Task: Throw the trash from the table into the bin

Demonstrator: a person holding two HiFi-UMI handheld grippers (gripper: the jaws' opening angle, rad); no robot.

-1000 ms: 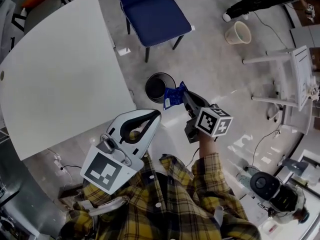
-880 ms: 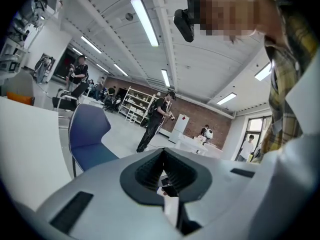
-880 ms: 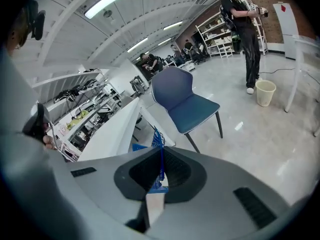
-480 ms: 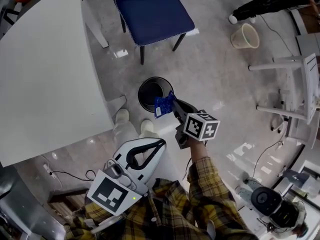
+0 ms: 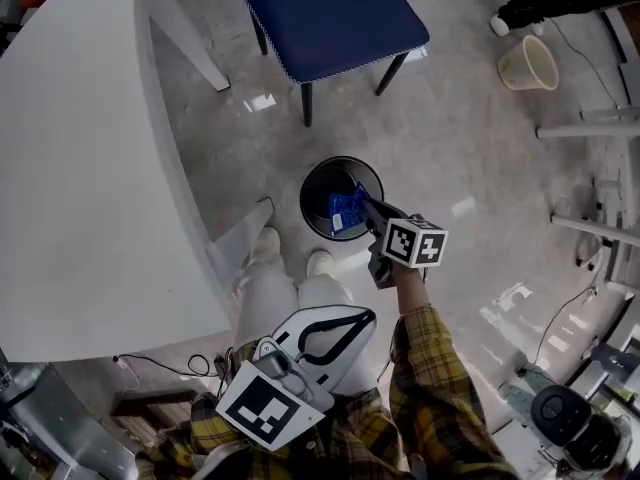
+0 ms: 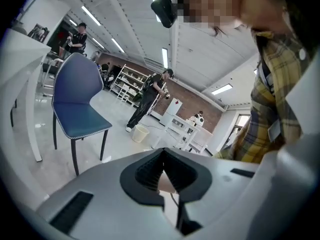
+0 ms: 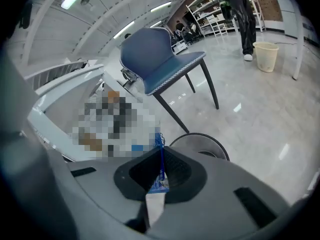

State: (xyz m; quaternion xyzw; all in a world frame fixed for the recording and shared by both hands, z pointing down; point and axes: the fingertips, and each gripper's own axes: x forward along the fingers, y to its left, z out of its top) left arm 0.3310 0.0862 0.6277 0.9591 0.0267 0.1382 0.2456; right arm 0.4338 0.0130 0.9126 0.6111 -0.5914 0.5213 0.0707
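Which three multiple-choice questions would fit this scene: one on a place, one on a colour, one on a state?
1. Where is the wrapper relative to the bin?
A. held over its opening
B. lying beside it
C. far from it

2. What colour is the chair seat?
A. red
B. blue
C. green

3. How is the right gripper?
A. open, empty
B. shut on the wrapper
C. shut, empty

Answers:
1 A: in the head view the wrapper shows against the bin's dark opening.
2 B: the seat is dark blue in all three views.
3 B: the right gripper view shows the jaws pressed on the wrapper.
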